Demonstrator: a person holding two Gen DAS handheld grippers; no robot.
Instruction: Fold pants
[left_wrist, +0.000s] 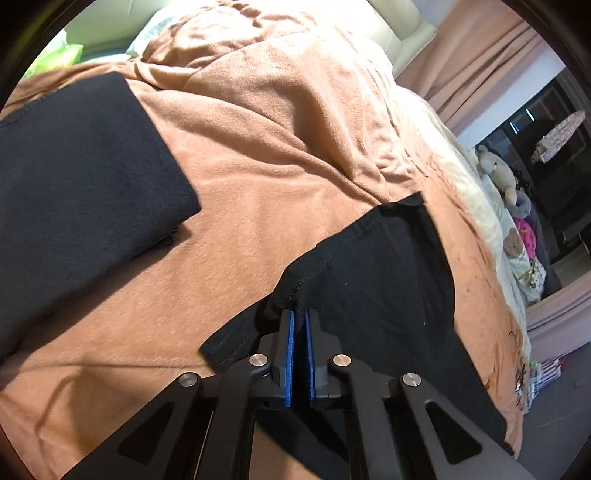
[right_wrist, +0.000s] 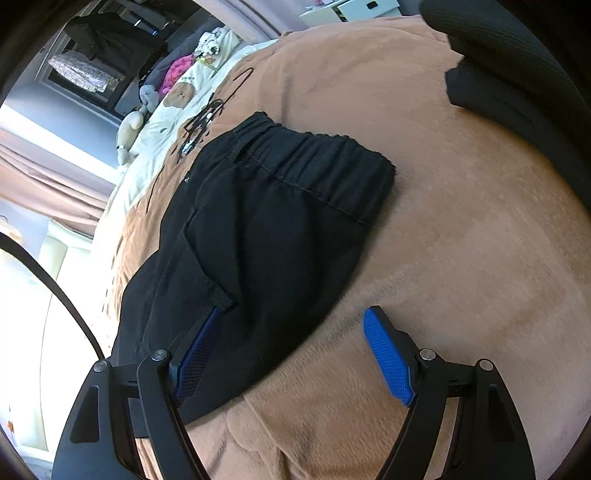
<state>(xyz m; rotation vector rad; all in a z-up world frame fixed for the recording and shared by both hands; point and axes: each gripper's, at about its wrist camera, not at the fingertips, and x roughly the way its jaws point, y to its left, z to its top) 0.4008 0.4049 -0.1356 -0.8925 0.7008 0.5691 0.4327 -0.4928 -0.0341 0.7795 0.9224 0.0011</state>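
Pinching a hemmed corner of the black pants (left_wrist: 373, 273) between its blue pads, the left gripper (left_wrist: 300, 314) is clamping shut on the cloth atop the tan blanket (left_wrist: 258, 155). The right gripper (right_wrist: 295, 317) is hovering with jaws wide apart, one pad over the pants' near edge and the other above bare blanket. Closing it on that edge before lifting would likely keep the fold even.

Tan-blanketed bed (right_wrist: 461, 240) under black pants (right_wrist: 280, 221), perhaps another folded garment (left_wrist: 74, 177).
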